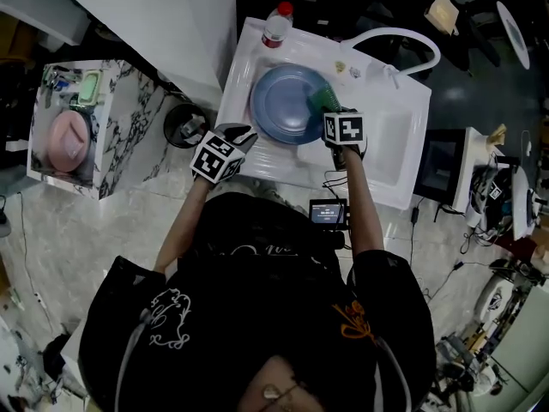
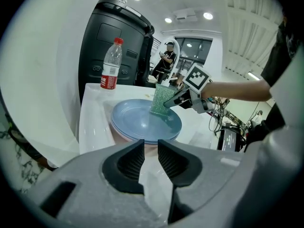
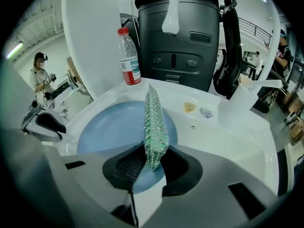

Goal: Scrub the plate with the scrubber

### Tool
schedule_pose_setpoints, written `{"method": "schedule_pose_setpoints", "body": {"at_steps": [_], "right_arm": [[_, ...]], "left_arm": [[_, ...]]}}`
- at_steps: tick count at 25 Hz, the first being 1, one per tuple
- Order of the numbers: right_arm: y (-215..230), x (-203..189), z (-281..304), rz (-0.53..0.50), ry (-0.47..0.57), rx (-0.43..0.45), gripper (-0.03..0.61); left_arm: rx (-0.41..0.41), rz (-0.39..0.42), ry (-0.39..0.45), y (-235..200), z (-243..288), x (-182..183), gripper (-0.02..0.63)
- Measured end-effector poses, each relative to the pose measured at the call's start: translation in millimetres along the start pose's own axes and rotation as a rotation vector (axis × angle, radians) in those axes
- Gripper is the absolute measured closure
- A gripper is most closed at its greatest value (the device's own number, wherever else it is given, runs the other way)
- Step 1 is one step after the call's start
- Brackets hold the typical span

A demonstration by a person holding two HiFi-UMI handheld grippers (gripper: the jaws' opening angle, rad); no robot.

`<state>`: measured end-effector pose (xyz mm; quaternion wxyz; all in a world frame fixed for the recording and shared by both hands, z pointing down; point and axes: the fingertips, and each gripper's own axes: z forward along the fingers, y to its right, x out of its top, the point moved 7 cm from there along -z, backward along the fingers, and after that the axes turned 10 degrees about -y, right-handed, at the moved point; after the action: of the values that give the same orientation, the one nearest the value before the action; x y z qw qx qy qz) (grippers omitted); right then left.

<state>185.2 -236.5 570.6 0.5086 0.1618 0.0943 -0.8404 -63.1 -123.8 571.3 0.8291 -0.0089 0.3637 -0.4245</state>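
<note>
White moulded plastic makes up the sink unit point(image 1: 412, 144) the person leans over, with a curved white faucet point(image 1: 403, 45) at the far side and a clear plastic water bottle with a red cap point(image 1: 276, 26) standing on the back corner. Off to the left is a marble-patterned cabinet point(image 1: 129, 118).

A round pale-blue plate point(image 1: 287, 106) lies flat in the basin. The right gripper point(image 1: 333, 117) reaches in over the plate's right side, its jaws clamped on a green mesh scrubber point(image 1: 324, 99) that stands on edge. From the left gripper view, the scrubber's lower edge point(image 2: 161, 100) seems to rest on the plate's face point(image 2: 142, 120) near the right rim, though I can't be sure it presses down. In the right gripper view the mesh point(image 3: 154, 127) rises straight out from between the jaws, with the blue plate point(image 3: 114, 125) spread behind it.

The left gripper point(image 1: 244, 133) hangs at the sink's near edge, just short of the plate, its jaws drawn almost together with nothing between them.

My reading is that scrubbing is at its start or in mid-stroke. The plate shows no suds, water or dirt to mark what has been covered, so most of its face, the centre and left especially, looks left to do.
</note>
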Motion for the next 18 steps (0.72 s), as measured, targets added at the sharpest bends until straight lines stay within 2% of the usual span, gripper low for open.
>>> {"method": "schedule_pose_setpoints", "body": {"at_steps": [5,9,13,18], "right_arm": [[4.0,5.7,-4.3,-0.007,0.015,-0.016,0.486],[-10.1,-2.0,-25.7,0.006,0.08,0.024,0.486],[-31.4,-23.8,-54.2,0.019,0.153,0.086,0.486],[-53.2,-64.3,-92.2,0.066,0.234,0.15,0.486]], "left_arm": [[0.018,-0.017,0.014,3.3,-7.3,-5.3,0.531],[0.048,-0.041,0.058,7.5,-18.8,-5.6,0.531],[0.08,-0.079,0.136,16.1,-31.3,-3.4,0.531],[0.08,-0.1,0.218,39.9,-43.8,-2.6,0.532]]}}
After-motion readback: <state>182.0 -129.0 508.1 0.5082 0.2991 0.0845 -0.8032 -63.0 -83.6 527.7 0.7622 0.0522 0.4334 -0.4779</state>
